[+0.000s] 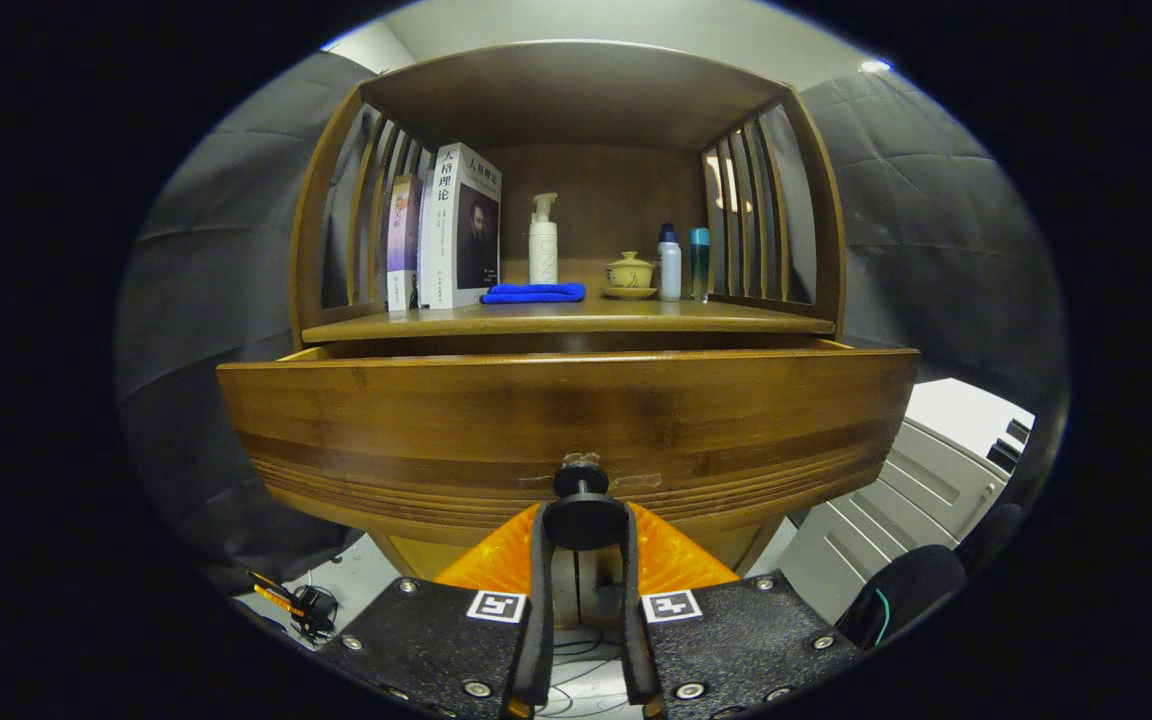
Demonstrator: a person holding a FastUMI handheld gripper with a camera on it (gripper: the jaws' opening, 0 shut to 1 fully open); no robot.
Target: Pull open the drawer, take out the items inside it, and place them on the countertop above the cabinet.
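Drawer (pixel 566 420) fills the centre of the frame, a broad wooden front standing out from the cabinet (pixel 566 100) with a gap showing along its top edge; judged partly open. Its contents are hidden behind the front panel. The front looks rigid and solid, likely to slide with some weight and no flex. The sole sensible hold is the small dark round knob (pixel 582 505) at lower centre; smooth and stubby, it could slip under an angled pull, so a straight draw is advised. The tool (pixel 583 535) sits at the bottom centre, both fingers (pixel 540 560) clenched on the knob's disc, one at each side. Above the drawer, the desk (pixel 556 318) already carries books, a blue cloth (pixel 534 293), bottles and a lidded cup.
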